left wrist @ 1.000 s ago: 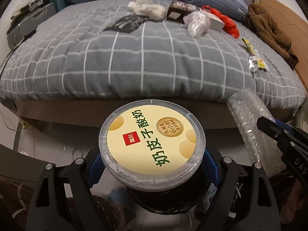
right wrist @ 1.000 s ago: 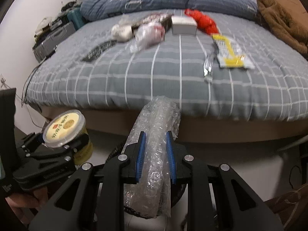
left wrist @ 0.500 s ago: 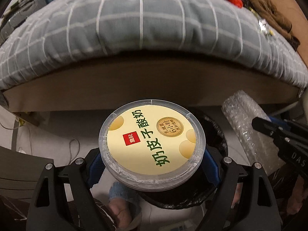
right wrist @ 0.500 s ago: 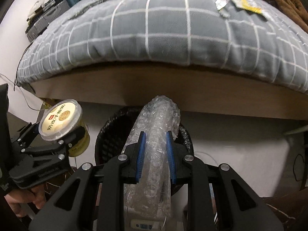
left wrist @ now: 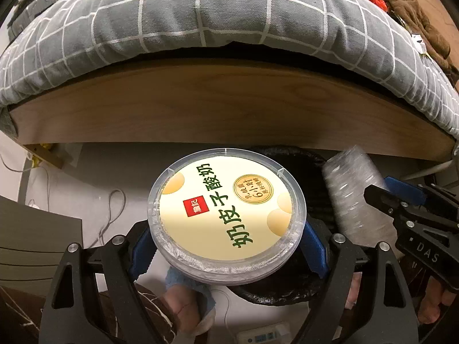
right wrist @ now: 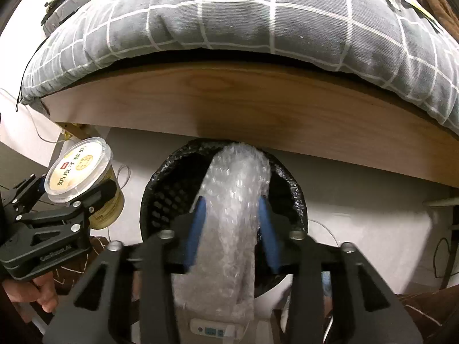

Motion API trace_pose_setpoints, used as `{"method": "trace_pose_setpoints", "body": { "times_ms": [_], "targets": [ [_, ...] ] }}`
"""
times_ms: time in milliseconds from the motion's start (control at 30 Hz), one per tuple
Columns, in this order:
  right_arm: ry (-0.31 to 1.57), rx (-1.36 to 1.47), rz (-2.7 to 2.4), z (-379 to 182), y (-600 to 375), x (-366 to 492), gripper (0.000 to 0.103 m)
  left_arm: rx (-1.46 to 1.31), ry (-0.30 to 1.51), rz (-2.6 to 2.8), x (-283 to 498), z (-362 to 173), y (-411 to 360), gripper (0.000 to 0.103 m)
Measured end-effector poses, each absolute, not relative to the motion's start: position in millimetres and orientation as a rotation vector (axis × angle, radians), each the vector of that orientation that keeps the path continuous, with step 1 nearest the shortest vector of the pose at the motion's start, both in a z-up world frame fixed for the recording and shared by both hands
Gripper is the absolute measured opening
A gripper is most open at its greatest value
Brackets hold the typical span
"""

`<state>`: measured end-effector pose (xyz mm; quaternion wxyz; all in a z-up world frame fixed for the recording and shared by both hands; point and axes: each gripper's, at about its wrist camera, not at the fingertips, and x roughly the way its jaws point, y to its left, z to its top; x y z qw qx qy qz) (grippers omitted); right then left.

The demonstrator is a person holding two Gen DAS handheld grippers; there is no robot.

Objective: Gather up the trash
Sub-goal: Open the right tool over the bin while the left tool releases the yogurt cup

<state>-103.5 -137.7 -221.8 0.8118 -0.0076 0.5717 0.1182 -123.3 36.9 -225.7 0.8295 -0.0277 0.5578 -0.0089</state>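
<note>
A: Okay, right hand-held gripper (right wrist: 231, 229) first — state?

B: Blue fingers (right wrist: 198, 223) look spread a bit wider than the bubble wrap roll (right wrist: 232, 209). Blurry there, so whether they touch it can't be told. Calling it parted, not pinching.

A: Where's the roll against the bin?

B: Long axis runs straight ahead along the fingers, far end poking over the rim of the black trash bin (right wrist: 295, 197). Bin sits directly below and ahead of that hand-held gripper, tucked under the wooden bed frame (right wrist: 229, 100). A drop would likely go straight in.

A: Left hand-held gripper (left wrist: 226, 246)?

B: Pinching the yogurt tub (left wrist: 226, 215) around its body under the lid, tub upright, lid facing the camera. Firm hold by the look.

A: Which way is the bin from it?

B: Ahead and to its right, partly hidden behind the tub; the bin's liner edge (left wrist: 275, 295) shows below it. In the right wrist view the tub hangs off to the left of the bin, beside it, not over the opening.

A: So who's nearer?

B: Right one, clearly, already over the mouth. Left one needs to shift right before letting go, judging from this.

A: Anything else?

B: Grey checked quilt (left wrist: 229, 14) overhangs the frame, more litter up on it at far right, too small to name. Feet and cables on the floor below.
</note>
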Motion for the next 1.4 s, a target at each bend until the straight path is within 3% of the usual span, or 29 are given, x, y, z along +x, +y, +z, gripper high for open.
{"method": "trace_pose_setpoints", "body": {
  "times_ms": [467,900,1000,1067,1400],
  "targets": [
    [1.134,0.010,0.131,-209,-184,-103,0.089,-0.031,1.198,-0.085,-116,-230,3,0.082],
    [1.107,0.024,0.040,-197,-222,-101,0.091,-0.005,1.207,-0.153,-113,-224,-41,0.083],
    [1.098,0.032,0.040,-192,-223,-100,0.091,0.010,1.201,-0.139,-111,-223,-42,0.086],
    [1.090,0.031,0.043,-188,-223,-100,0.091,0.019,1.197,-0.119,-110,-221,-43,0.096],
    [0.996,0.003,0.071,-144,-215,-101,0.091,-0.014,1.122,-0.111,-106,-180,-35,0.097]
  ]
}}
